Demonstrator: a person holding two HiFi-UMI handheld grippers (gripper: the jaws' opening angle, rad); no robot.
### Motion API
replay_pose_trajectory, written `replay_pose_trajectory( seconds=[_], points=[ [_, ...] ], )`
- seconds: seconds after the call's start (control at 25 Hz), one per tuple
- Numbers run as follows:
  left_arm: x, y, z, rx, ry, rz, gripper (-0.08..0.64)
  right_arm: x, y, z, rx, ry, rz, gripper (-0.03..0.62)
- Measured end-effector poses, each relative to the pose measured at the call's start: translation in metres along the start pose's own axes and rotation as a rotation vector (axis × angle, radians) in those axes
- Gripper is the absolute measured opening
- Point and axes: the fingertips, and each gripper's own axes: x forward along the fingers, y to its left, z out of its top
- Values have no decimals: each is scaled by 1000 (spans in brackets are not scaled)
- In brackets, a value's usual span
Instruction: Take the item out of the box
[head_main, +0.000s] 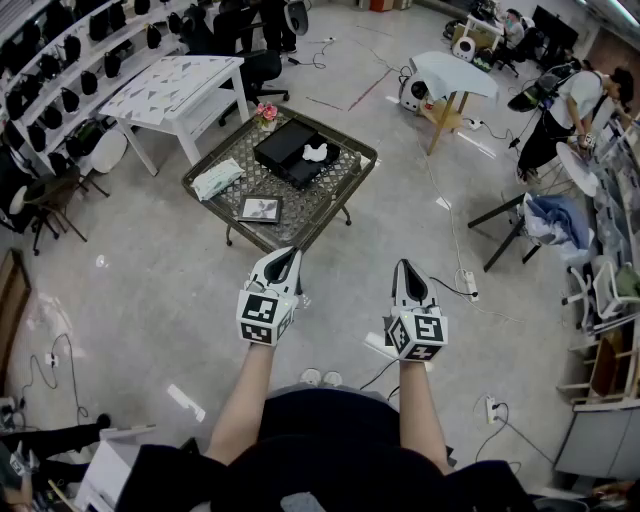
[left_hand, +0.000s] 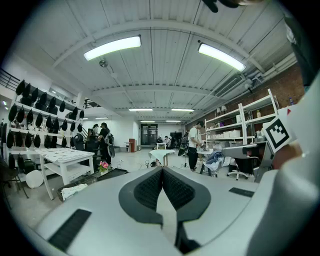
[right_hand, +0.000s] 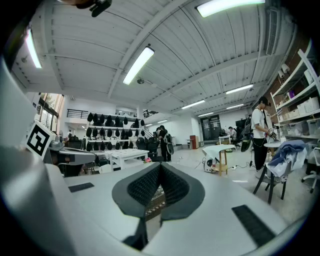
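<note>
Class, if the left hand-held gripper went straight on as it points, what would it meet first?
Probably the low mesh table ahead of the left hand-held gripper; it may pass above, as height is unclear.

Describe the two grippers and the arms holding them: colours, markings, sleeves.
The left gripper and right gripper match: pale grey shells tapering to a point, black textured pads in dark surrounds. Each carries a cube with black-and-white square markers. No cables show. The forearms are bare; the person wears a dark top.

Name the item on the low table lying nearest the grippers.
The framed picture, at the front edge; the cloth, black box and flowers lie farther back.
</note>
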Motion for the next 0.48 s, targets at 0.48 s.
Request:
replay_pose_trajectory(
  seconds=[0.48],
  points=[
    [1,-7,-2,-10,3,-4,18,-5,-9,-3,10,8,-10,2]
  ],
)
